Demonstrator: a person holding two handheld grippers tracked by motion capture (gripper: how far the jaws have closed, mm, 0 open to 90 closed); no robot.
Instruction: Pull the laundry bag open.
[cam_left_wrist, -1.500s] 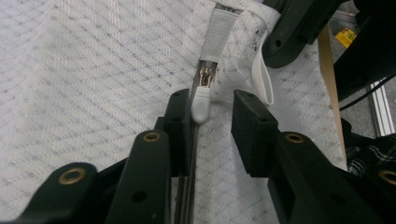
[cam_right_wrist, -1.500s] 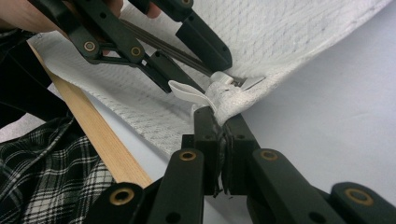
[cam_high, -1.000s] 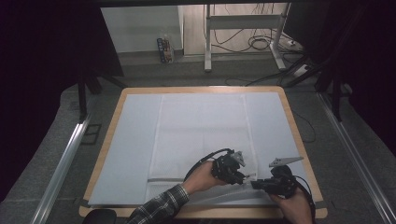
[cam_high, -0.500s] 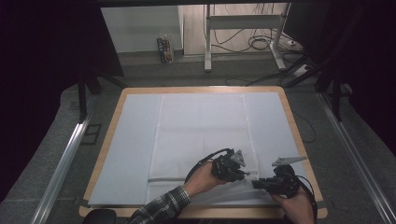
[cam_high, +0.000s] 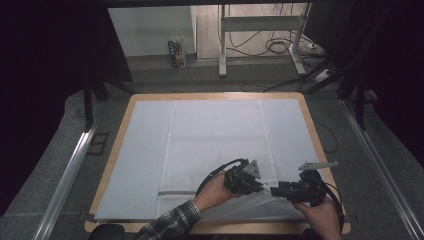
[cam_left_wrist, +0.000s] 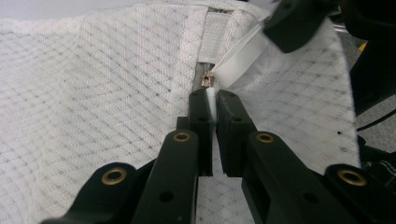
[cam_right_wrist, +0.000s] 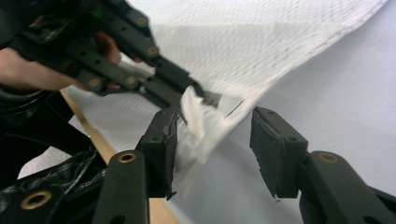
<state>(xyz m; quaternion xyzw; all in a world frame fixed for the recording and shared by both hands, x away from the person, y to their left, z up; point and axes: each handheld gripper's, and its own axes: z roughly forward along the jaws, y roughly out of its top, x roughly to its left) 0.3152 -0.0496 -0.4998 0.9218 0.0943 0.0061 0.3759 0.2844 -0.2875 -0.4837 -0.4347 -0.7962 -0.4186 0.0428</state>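
A white mesh fabric piece (cam_high: 220, 145) with a zipper lies flat on the table, and its near right corner is lifted. My left gripper (cam_high: 259, 188) is shut on a fold of that fabric (cam_left_wrist: 140, 84), just below the small metal zipper pull (cam_left_wrist: 208, 80). My right gripper (cam_right_wrist: 217, 149) stands open right beside it, with the raised fabric corner (cam_right_wrist: 201, 121) hanging between its two jaws and apart from both pads. In the high view the right gripper (cam_high: 275, 191) points left, almost tip to tip with the left one.
A pale sheet (cam_high: 140, 160) covers the wooden-rimmed table (cam_high: 119, 131). Both hands come in at the near edge. Beyond the table, a desk frame (cam_high: 222, 45) and floor cables (cam_high: 280, 47) stand at the back, and metal rails (cam_high: 65, 175) run along both sides.
My right gripper has slid left toward the left gripper, and its jaws now flank the lifted fabric corner. The left gripper has held its place and its grip.
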